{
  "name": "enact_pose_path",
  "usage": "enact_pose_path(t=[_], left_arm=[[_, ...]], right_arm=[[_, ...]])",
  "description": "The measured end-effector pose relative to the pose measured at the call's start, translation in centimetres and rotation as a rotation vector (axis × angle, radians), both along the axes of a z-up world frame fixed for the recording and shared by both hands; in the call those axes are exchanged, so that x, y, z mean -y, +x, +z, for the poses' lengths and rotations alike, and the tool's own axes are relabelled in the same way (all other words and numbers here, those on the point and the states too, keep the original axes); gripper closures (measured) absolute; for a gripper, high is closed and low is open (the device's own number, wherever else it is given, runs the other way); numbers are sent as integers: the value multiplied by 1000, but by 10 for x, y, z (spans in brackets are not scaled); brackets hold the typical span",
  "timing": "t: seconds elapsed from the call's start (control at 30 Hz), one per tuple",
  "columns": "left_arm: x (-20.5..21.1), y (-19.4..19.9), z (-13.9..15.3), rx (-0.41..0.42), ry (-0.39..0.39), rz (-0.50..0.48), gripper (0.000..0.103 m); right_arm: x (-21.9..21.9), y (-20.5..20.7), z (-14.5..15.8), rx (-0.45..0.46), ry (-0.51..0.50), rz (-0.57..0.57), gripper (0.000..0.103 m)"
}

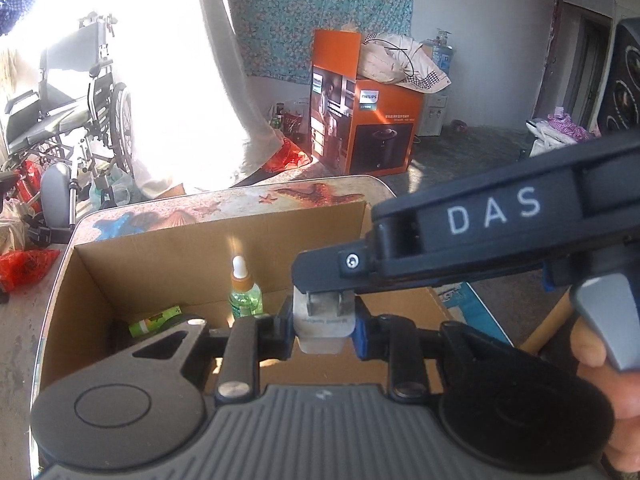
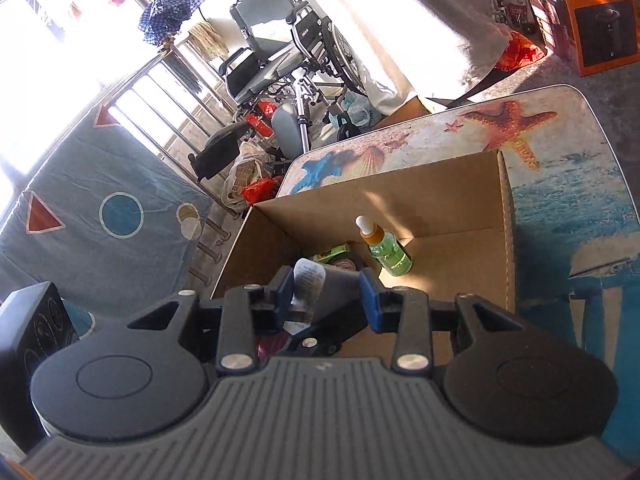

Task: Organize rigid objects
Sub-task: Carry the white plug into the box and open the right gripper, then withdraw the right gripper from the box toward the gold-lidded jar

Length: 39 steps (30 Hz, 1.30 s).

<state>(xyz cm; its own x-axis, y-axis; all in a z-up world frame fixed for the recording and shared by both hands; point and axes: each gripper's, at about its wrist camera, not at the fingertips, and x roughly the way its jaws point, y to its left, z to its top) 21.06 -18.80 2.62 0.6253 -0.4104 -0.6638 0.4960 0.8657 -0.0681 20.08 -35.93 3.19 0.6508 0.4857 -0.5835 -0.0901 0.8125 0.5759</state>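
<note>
An open cardboard box stands on the beach-print table. It also shows in the right wrist view. Inside it stands a green dropper bottle, with a small green packet and a dark round thing beside it. My left gripper is shut on a white block-shaped object above the box. My right gripper reaches over the left one; a grey object with a white label sits between its fingers, and contact is unclear. In the left wrist view its body crosses above my fingers.
An orange Philips carton stands on the floor beyond the table. A wheelchair and red bags sit at the left. A dark speaker is at the lower left of the right wrist view.
</note>
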Motion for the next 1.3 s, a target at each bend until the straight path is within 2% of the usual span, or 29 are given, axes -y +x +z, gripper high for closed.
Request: enact_pose_path(t=[0.2,0.53,0.57,0.8,1.0,1.1,1.3], left_arm=[[14,53,-27,-139,-20,2,75],[26,86,-58,-252,-19,20,75],[27,87,-59,-249,-20,22,75],[40,93,-59,-260,-17,10,75],[39,88,-56,-251,-18,11,74],[35,81,-48,-242,-19,18,70],[15,50,-19,-182,-37,13,55]], right_arm=[[12,56,-21,-62,-94,18,68],[8,97,-55,-92,-222,63,68],[9,98,-57,-91,-228,64,71],[8,100,-58,-56,-261,81,71],[13,94,-56,-44,-218,74,70],[18,83,-49,-24,-176,60,70],[30,44,-20,39,-92,22,69]])
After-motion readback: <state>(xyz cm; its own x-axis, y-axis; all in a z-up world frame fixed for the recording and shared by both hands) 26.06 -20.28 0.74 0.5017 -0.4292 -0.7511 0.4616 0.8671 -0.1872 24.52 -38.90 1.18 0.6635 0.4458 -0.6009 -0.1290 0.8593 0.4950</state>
